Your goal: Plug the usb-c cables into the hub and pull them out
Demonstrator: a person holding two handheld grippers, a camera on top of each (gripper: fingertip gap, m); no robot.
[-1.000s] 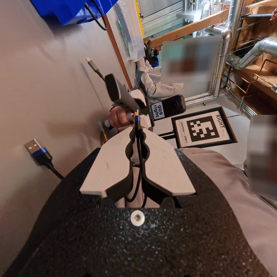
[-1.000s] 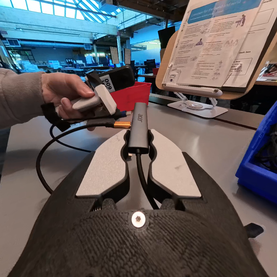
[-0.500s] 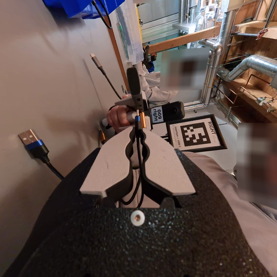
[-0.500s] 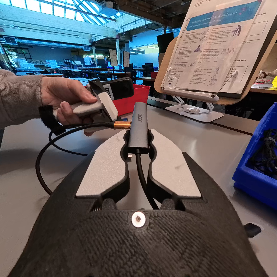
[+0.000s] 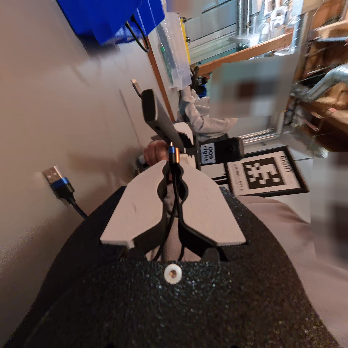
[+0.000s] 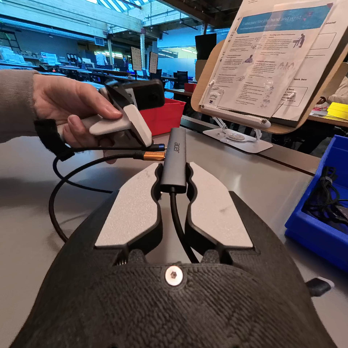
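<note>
Your right gripper (image 6: 174,175) clamps the grey USB hub (image 6: 175,158) above the table (image 6: 235,180); an orange-collared cable (image 6: 153,156) sits plugged in its side. Your left gripper (image 5: 174,167) pinches the blue-collared USB-C cable (image 6: 159,146), tip at the hub's side

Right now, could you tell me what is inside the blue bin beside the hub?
The blue bin holds a tangle of black cables and a dark flat device; its walls hide whatever lies deeper.

Grey hub (image 6: 174,162), orange plug (image 6: 154,156), blue-collared plug (image 6: 159,146), blue bin (image 6: 323,207).
</note>
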